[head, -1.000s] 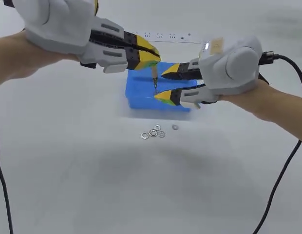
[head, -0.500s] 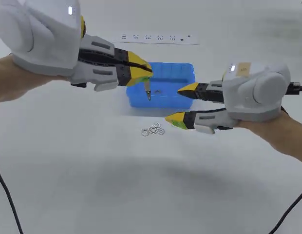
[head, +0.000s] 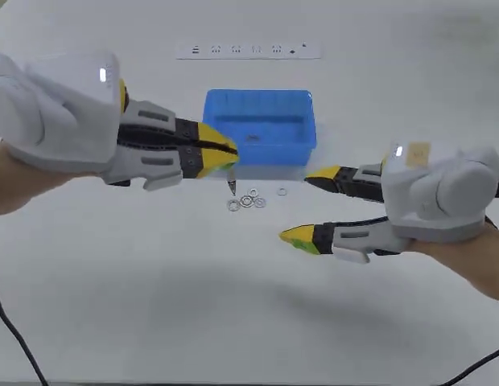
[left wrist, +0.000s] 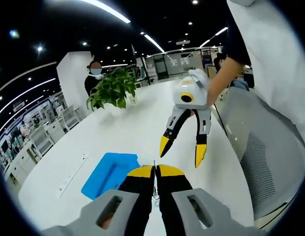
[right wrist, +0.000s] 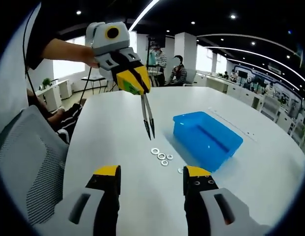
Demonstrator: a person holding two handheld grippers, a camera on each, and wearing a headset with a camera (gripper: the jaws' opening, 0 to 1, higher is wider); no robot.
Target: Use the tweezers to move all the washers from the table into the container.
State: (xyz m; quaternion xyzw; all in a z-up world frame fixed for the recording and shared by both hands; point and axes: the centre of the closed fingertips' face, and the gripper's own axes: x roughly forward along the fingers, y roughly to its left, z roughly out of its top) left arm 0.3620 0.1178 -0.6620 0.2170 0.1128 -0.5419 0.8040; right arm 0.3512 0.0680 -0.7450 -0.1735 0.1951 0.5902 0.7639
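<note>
Left gripper view: our left gripper (left wrist: 155,169) had its jaws pressed together at bottom centre, clamped on the tweezers (right wrist: 148,118). Right gripper view showed these better: they hung tips-down from the left gripper at upper left of frame, prongs w/ a narrow gap and nothing between them as far as we could tell. Our right gripper (right wrist: 152,170) had its jaws wide apart along the bottom edge, holding nothing.

The washers (right wrist: 161,156) lay in a small cluster on the table (right wrist: 108,128) just below the tweezer tips, approx mid-frame. One stray washer (right wrist: 180,170) sat apart, nearer the container (right wrist: 206,137), the blue tub at centre right. In head view the tub sat upper centre w/ the cluster just below it. A dark speck inside it was too small to identify.

We judged the washers light, thin, hard metal. Lying flat on a smooth top, they'd prob. be slippery and apt to skate or flick away. Best hold, we reckoned, was an outer washer of the cluster, one prong thru the hole and the other outside the rim, w/ a gentle squeeze.
</note>
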